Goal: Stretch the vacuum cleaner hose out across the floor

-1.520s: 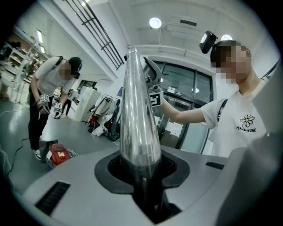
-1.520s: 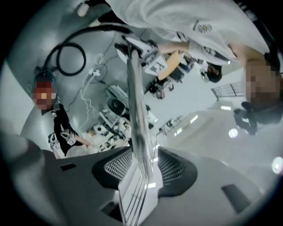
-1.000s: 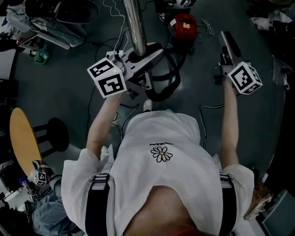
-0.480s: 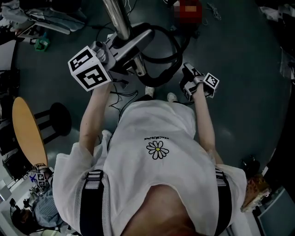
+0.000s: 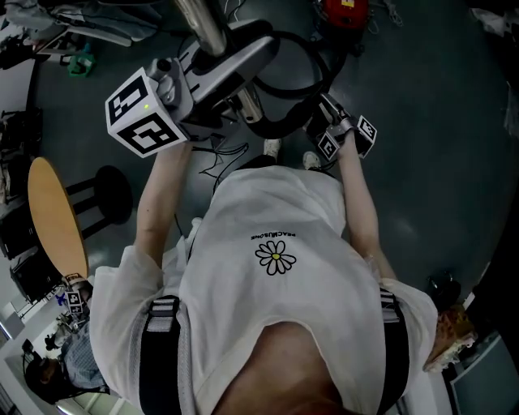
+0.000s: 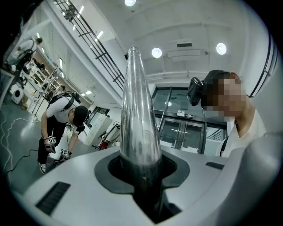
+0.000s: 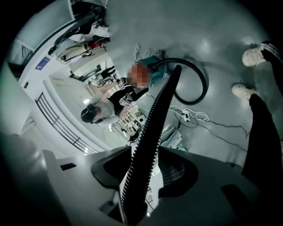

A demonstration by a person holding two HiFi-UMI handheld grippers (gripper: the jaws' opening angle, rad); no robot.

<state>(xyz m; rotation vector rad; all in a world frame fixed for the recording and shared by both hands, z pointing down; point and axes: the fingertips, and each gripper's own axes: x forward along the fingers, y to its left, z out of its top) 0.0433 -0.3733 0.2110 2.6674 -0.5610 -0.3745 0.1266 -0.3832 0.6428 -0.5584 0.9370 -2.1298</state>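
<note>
The vacuum's chrome wand tube (image 5: 203, 20) rises between the jaws of my left gripper (image 5: 235, 61), which is shut on it. In the left gripper view the tube (image 6: 138, 119) stands upright out of the left gripper (image 6: 146, 185). The black ribbed hose (image 5: 285, 123) loops on the floor in front of the person's feet. My right gripper (image 5: 326, 113) is low at that loop. In the right gripper view the hose (image 7: 154, 119) runs straight out between the jaws of the right gripper (image 7: 135, 194), which press on it, then curves away over the floor. The red vacuum cleaner (image 5: 345, 10) sits at the top edge.
A round wooden table (image 5: 53, 219) and a black stool (image 5: 109, 198) stand at the left. Thin cables (image 5: 219, 158) lie by the person's shoes (image 5: 273, 147). A power strip (image 7: 185, 115) and cords lie on the floor. Another person (image 6: 59, 121) bends over in the distance.
My right gripper came down from the raised right side, rolled over, and now sits on the hose loop by the feet. The left gripper with the tube rose slightly.
</note>
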